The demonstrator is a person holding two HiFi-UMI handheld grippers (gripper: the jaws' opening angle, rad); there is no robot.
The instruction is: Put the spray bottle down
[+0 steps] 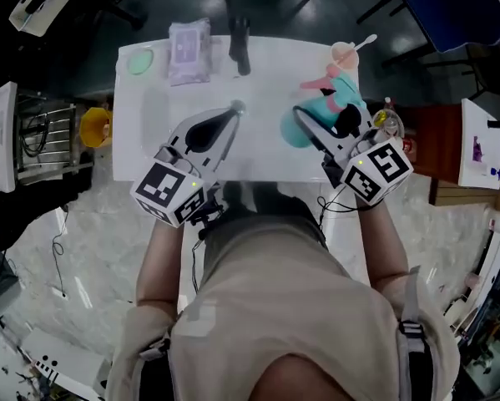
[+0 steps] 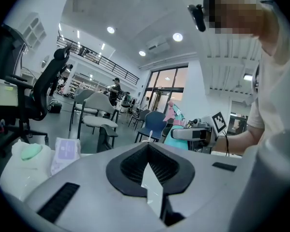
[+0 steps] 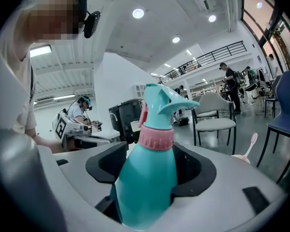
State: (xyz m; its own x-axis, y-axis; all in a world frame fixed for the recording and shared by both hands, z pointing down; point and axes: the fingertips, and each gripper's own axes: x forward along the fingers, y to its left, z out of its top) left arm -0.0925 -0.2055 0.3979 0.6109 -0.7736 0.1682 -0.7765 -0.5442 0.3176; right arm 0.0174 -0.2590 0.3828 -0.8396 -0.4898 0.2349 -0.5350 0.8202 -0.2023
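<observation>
Spray bottle (image 3: 149, 178): teal plastic body, pink collar (image 3: 156, 137), teal spray head. It is clamped in the right gripper (image 1: 315, 130), whose jaws are closed on the body just below the collar. The bottle fills the gap between them. In the head view it hangs over the right part of the bench (image 1: 266, 161). I cannot tell whether its base touches the bench top.

Handling (judgement):
- The shell looks stiff and smooth, and the round body could turn or slide in the jaws.
- The fill level is not visible, so the weight is unknown.
- The tall head and trigger raise the balance point, so it may tip if it lands on an edge.
- The best hold is where it is now, on the wide body under the collar and clear of the trigger.
- The base should sit flat on the bench before the jaws let go.

Left gripper (image 1: 235, 109): jaws together with nothing between them, tips over the middle of the bench.

Along the far edge of the bench, from its left corner:
- a green disc (image 1: 139, 61)
- a pack of wipes (image 1: 189, 51)
- a dark upright thing (image 1: 239, 47) that I cannot identify
- a cup with a spoon (image 1: 344, 54) at the right corner

The near right part of the bench looks free for the bottle.
</observation>
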